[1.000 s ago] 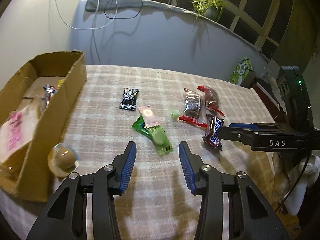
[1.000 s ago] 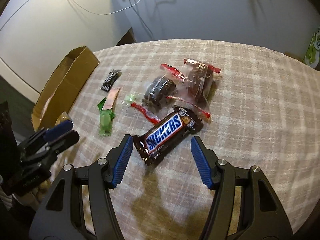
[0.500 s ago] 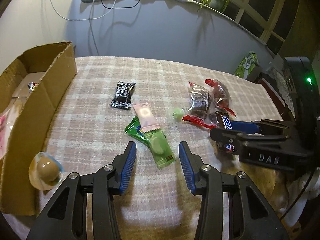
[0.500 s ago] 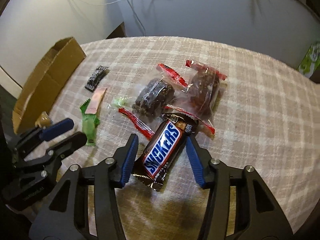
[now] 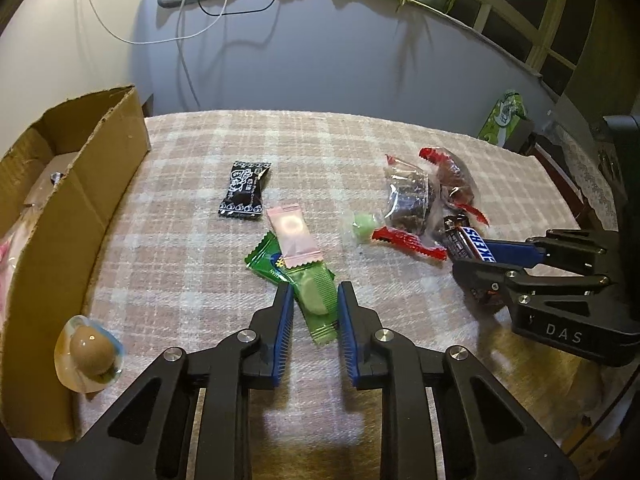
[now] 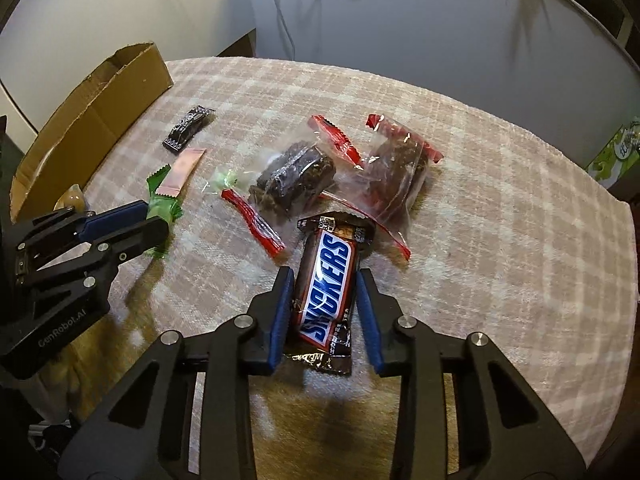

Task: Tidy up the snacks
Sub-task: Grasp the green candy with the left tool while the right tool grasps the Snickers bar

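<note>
My left gripper (image 5: 314,300) is open, its fingers on either side of a light green snack packet (image 5: 316,300) on the checked tablecloth. My right gripper (image 6: 325,292) is nearly closed around a Snickers bar (image 6: 326,284), fingers close beside both of its long edges. The Snickers bar also shows in the left wrist view (image 5: 472,242). The cardboard box (image 5: 80,200) stands at the left with snacks inside. A dark green packet (image 5: 266,262), pink packet (image 5: 294,236), black packet (image 5: 242,196), small green candy (image 5: 362,226) and two clear red-edged bags (image 6: 296,180) (image 6: 394,178) lie on the cloth.
A clear-wrapped brown egg-shaped snack (image 5: 90,354) lies beside the box's near wall. The table's front edge runs just below both grippers. A green tissue box (image 5: 504,116) stands past the table's far right. A wall with hanging cables is behind.
Both grippers moved forward. The left one now straddles the light green packet. The right one narrowed from wide open to close around the Snickers bar.
</note>
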A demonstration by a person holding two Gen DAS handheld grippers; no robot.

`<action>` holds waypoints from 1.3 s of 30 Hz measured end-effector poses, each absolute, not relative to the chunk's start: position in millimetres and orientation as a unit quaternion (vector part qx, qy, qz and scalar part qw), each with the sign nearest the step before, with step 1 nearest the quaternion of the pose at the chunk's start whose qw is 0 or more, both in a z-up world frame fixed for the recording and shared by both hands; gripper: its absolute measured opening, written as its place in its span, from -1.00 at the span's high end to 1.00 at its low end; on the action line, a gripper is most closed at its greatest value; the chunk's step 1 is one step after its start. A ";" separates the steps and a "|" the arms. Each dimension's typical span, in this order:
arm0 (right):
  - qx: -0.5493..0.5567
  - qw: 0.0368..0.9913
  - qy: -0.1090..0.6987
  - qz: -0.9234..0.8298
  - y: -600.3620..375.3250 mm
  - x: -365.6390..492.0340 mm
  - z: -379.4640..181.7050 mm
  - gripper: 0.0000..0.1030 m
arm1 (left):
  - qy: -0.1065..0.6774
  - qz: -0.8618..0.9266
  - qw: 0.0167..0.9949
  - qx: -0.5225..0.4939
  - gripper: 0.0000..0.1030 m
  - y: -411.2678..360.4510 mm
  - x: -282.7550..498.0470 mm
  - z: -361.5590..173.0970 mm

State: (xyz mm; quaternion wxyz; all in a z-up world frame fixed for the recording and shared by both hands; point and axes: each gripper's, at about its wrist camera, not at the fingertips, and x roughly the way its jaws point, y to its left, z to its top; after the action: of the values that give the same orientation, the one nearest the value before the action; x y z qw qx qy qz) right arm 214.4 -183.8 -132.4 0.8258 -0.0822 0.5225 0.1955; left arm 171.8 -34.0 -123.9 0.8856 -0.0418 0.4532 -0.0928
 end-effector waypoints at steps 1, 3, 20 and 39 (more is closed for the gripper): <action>-0.084 0.826 0.522 0.196 -182.8 214.4 -133.1 0.36 | 0.454 -0.093 0.886 -0.038 0.59 -34.9 172.1 -124.3; -0.089 0.826 0.521 0.196 -184.0 212.9 -132.8 0.38 | 0.452 -0.093 0.887 -0.029 0.59 -37.4 172.4 -125.1; -0.068 0.826 0.521 0.204 -202.8 206.7 -129.6 0.43 | 0.449 -0.099 0.888 -0.020 0.71 -34.5 171.6 -121.6; -0.063 0.826 0.519 0.209 -204.6 203.4 -128.2 0.43 | 0.438 -0.101 0.892 0.045 0.63 -57.0 163.1 -122.9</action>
State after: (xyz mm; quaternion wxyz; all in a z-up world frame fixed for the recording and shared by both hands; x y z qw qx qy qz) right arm 203.4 -204.6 -128.2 0.8264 -0.0631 0.5188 0.2095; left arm 163.1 -57.0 -122.9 0.8921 0.0445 0.4381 -0.1015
